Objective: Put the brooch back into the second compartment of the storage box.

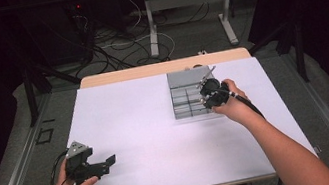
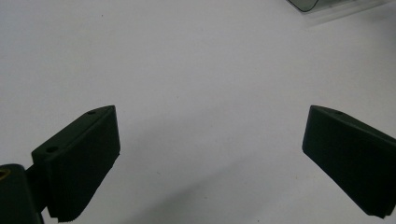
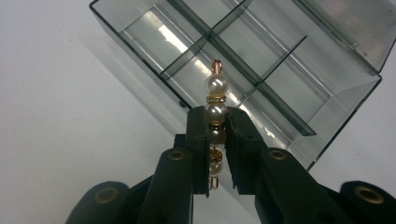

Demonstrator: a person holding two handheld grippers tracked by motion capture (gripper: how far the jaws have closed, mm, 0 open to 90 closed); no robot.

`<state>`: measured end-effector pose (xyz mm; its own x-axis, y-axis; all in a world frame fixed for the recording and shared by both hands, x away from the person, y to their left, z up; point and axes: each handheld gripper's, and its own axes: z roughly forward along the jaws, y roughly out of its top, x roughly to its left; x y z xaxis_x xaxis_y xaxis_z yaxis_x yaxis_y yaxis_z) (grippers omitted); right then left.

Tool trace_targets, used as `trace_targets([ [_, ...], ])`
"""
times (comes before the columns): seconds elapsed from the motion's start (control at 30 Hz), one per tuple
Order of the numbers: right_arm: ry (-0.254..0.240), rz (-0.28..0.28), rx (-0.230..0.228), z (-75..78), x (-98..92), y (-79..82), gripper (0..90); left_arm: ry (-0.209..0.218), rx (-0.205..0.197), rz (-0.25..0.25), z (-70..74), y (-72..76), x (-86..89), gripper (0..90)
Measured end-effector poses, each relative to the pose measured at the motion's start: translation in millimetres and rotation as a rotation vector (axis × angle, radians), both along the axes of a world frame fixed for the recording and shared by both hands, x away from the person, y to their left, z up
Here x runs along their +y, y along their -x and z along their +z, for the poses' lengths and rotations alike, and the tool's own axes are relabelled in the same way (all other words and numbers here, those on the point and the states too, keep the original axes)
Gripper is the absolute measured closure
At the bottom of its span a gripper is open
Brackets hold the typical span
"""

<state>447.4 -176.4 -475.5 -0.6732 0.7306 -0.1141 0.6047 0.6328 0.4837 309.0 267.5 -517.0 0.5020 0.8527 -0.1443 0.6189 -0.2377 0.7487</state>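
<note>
We hold a string of pearl beads (image 3: 216, 100) clamped between the fingers (image 3: 198, 135) of our right gripper (image 1: 212, 92), poised over the clear compartment box (image 3: 336, 88) at the far right of the white worktop (image 1: 147, 120). Its gold-tipped end points toward a near compartment. Our left gripper (image 1: 94, 166) rests at the near left, well apart from the box, its fingers (image 2: 79, 163) spread wide with nothing between them.
</note>
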Motion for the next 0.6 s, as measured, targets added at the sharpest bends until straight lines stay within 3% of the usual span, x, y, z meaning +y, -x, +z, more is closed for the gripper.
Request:
trace_targets([
  [0.6,-0.022,-0.071,-0.040,0.5,-7.9,-16.4,80.6,-0.002,-0.004,-0.001,-1.2,-0.6,0.4,4.1],
])
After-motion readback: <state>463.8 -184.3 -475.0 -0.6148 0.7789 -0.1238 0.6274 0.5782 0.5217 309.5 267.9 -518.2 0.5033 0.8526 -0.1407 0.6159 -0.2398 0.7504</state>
